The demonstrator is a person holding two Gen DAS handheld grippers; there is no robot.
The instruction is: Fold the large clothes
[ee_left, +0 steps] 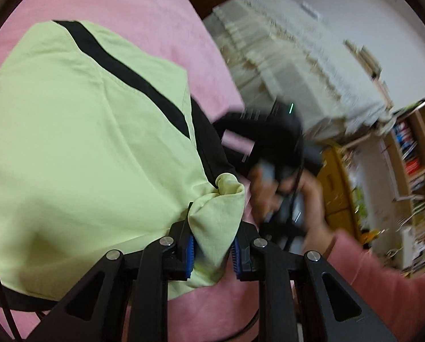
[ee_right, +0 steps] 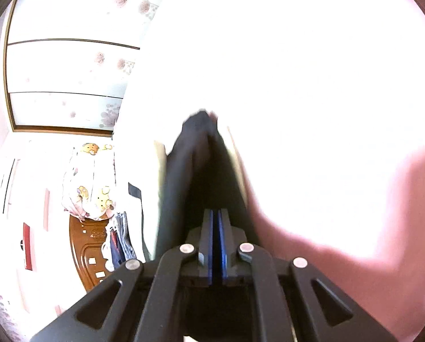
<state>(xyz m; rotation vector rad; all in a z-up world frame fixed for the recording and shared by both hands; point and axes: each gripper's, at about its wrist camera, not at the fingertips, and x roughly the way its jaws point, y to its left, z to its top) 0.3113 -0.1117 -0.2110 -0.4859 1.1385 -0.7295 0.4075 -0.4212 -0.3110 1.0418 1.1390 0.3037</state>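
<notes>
Now, left gripper point(ee_left: 212, 252): clamped on lime-green garment point(ee_left: 78, 131) corner.
Right gripper point(ee_right: 216, 245): near-closed, pinching black fabric point(ee_right: 195, 156).
Garment lie: ahead-left on pink bedcover point(ee_left: 144, 8).
Nearer: left.

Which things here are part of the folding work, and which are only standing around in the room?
Part of the job:
- light green garment with black stripe, on the pink bed cover
- left gripper, clamped on a green corner
- right gripper, closed on dark fabric

Just around:
- bookshelf
- white curtain
- cartoon-print bedding
</notes>
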